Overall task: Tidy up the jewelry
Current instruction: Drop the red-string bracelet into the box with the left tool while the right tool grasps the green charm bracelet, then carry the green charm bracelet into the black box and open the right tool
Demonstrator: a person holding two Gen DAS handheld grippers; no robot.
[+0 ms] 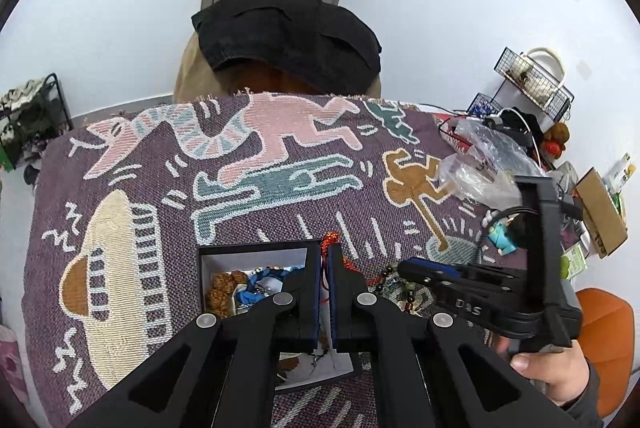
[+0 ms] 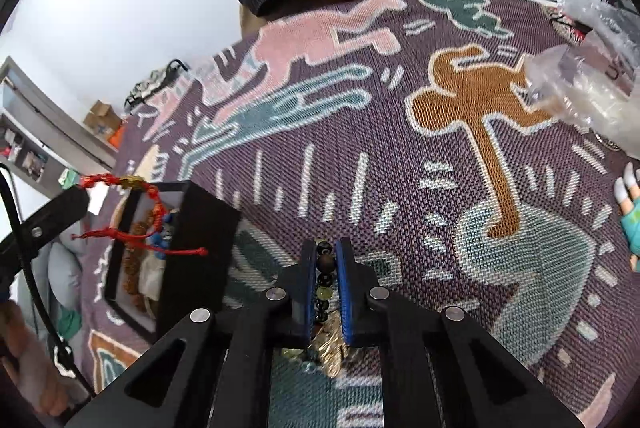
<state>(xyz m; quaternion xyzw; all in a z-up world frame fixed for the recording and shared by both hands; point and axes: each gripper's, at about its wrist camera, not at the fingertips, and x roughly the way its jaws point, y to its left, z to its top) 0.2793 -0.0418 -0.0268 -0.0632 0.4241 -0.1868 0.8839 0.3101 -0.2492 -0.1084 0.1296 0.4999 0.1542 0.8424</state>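
Observation:
My left gripper [image 1: 325, 252] is shut on a red cord bracelet [image 1: 331, 238] and holds it over the black jewelry box [image 1: 256, 248]. In the right wrist view the bracelet [image 2: 136, 212] hangs from the left gripper's tip above the box [image 2: 200, 248]. The box holds brown bead strands [image 1: 222, 288] and a blue piece [image 1: 252, 286]. My right gripper [image 2: 324, 256] is shut on a dark bead bracelet [image 2: 325, 274] just above the blanket, to the right of the box. It also shows in the left wrist view [image 1: 404, 266].
A patterned purple woven blanket [image 1: 200, 156] covers the surface. Clear plastic bags [image 1: 476, 168] and a small teal figurine [image 1: 502, 234] lie at the right. A chair draped in black cloth [image 1: 288, 36] stands behind. Clutter and a cardboard box [image 1: 600, 212] sit at the far right.

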